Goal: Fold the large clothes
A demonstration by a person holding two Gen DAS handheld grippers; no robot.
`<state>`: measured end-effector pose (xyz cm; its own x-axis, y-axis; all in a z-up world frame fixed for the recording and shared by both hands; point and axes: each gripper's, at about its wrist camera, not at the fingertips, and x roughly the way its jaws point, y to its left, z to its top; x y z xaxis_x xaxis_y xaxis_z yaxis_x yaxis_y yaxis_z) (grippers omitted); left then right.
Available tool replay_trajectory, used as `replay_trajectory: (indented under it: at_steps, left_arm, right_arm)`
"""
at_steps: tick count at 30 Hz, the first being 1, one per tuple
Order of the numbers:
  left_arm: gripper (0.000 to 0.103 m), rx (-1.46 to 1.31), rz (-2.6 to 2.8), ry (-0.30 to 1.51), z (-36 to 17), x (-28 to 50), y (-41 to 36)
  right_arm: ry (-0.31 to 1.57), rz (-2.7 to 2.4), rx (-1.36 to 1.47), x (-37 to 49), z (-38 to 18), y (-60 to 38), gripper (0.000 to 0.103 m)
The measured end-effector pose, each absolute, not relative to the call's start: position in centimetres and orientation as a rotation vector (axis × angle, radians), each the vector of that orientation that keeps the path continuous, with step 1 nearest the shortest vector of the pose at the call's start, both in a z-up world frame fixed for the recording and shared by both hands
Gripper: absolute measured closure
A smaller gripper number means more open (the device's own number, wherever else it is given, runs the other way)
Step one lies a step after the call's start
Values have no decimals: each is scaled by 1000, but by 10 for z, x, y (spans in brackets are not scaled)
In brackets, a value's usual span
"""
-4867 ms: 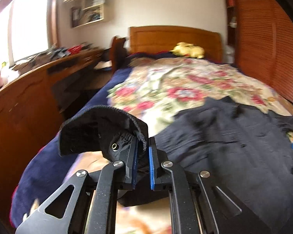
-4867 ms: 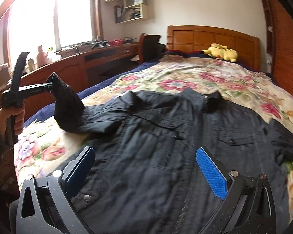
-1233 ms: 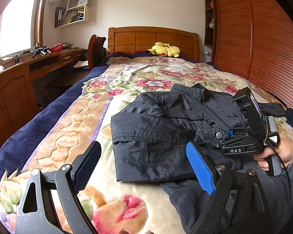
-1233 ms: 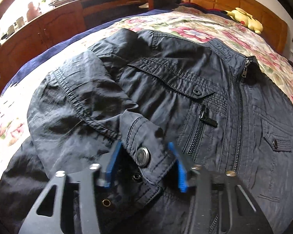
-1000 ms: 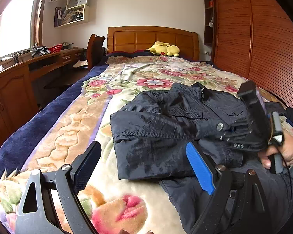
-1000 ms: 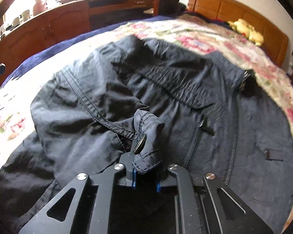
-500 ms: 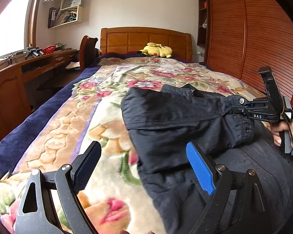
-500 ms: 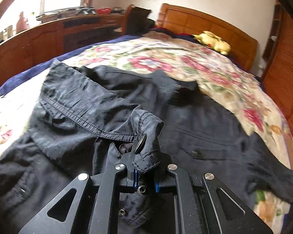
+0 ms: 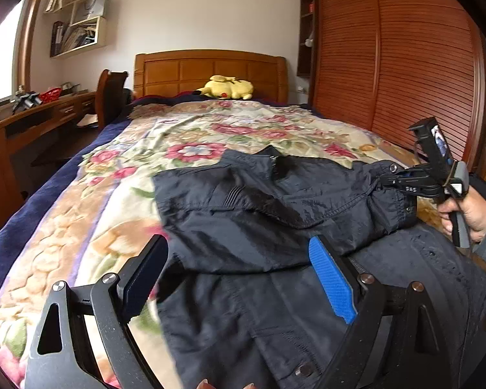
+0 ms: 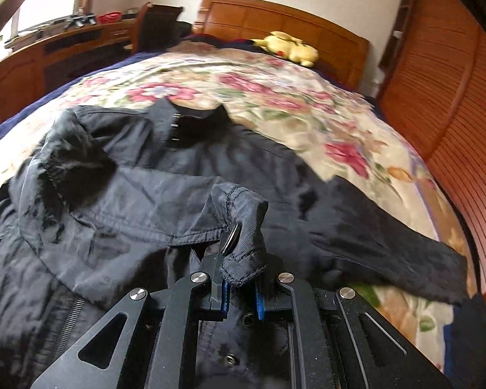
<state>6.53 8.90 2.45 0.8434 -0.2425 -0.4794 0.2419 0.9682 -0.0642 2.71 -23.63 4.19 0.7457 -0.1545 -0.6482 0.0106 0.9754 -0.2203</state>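
The dark jacket (image 9: pixel 259 227) is spread on the floral bedspread (image 9: pixel 184 136) — its sleeve cuff (image 10: pixel 243 227) is pinched tight in the right gripper (image 10: pixel 241 295), drawn across the chest. The left gripper (image 9: pixel 239 278) is held wide and empty above the hem.

The right gripper (image 10: pixel 241 291) is clamped on the cuff (image 10: pixel 243 227) of a dark jacket (image 10: pixel 129 194), the blue pads pinching the fabric so that the cuff stands up above the jaws with a metal snap showing on its left edge. The sleeve runs from the cuff leftward across the jacket's front. The jacket lies on a floral bedspread (image 10: pixel 275 97), collar (image 10: pixel 194 116) toward the far wooden headboard (image 10: pixel 275 22). A yellow plush toy (image 10: pixel 288 47) rests by the headboard. The other sleeve (image 10: pixel 388 243) stretches to the right.
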Motion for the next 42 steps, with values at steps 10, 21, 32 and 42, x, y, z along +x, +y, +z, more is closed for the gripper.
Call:
replay_trajectory:
  at_steps: [10, 21, 32, 42]
  left_arm:
    - [14, -14, -320, 542, 19, 92, 62]
    - [14, 0, -336, 565, 12, 107, 43]
    - [14, 49, -330, 610, -8, 121, 24]
    - [14, 36, -313, 646, -20, 129, 25]
  right_arm:
    - [767, -94, -158, 37, 35, -244, 91]
    - [783, -71, -100, 48, 19, -267, 85]
    - [801, -55, -54, 42, 17, -291, 52]
    - [813, -32, 7, 33, 1, -298, 52]
